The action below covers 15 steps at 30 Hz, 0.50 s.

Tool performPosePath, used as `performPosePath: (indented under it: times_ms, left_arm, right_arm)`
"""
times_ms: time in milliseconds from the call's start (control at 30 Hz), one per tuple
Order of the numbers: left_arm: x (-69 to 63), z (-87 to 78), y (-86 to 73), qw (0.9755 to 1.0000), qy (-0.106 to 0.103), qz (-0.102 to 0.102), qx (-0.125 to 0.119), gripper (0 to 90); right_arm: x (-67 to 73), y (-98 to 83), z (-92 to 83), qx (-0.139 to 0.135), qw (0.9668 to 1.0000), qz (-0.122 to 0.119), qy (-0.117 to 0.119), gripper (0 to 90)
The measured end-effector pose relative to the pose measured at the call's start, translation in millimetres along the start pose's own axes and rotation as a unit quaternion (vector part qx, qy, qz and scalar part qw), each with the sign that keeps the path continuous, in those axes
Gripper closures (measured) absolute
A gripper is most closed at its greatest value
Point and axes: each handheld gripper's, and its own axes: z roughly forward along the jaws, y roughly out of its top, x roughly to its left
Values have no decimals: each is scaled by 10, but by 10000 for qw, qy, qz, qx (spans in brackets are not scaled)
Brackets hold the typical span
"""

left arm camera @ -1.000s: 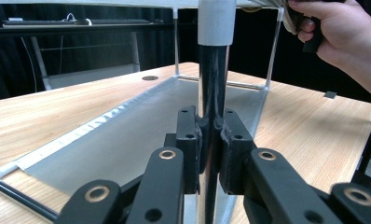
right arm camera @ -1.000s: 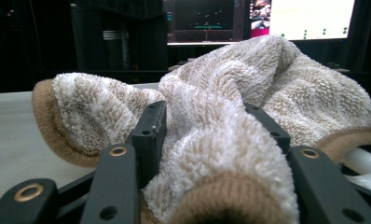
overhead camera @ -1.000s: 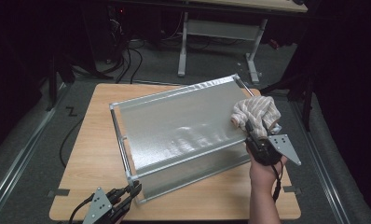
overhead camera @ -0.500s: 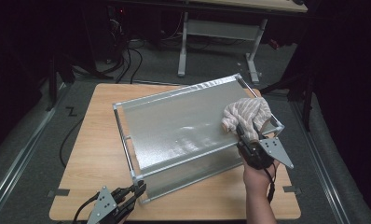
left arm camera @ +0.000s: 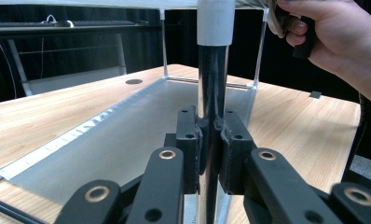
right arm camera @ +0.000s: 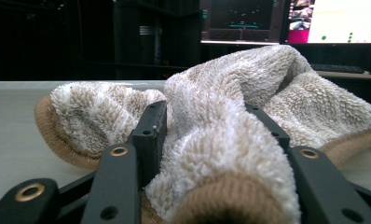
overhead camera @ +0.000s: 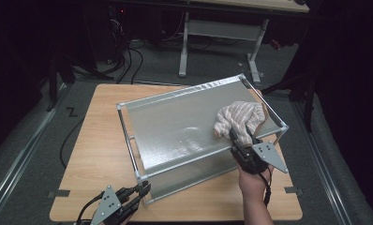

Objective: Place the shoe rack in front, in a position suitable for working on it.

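On the frosted top panel of the rack point(overhead camera: 175, 126), toward its right end, one striped towel point(overhead camera: 241, 119) is lying bunched, and the right gripper point(overhead camera: 236, 140) is clamping a thick fold of it between half-closed jaws. The left gripper point(overhead camera: 140, 190) is gripping the rack's near corner post point(left arm camera: 214, 93) with jaws fully closed, steadying it. Wiping well is likely calling for flat, overlapping passes while that post is being held firm. Count: one towel, one rack, two grippers, one wooden table point(overhead camera: 91, 154).

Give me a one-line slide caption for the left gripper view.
Left gripper clamped on the shelf's chrome corner post, steadying it on the wooden table.
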Motion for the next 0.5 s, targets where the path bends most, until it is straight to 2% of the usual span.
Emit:
performPosePath:
  times_ms: [200,500]
  left_arm:
    - [-6,4,0,10000,8,-5,-1,800]
    - [-6,3,-3,10000,9,-6,-11,800]
  right_arm:
    - [150,3,0,13,9997,-55,229,538]
    - [448,-10,-7,-85,9981,-169,594,534]
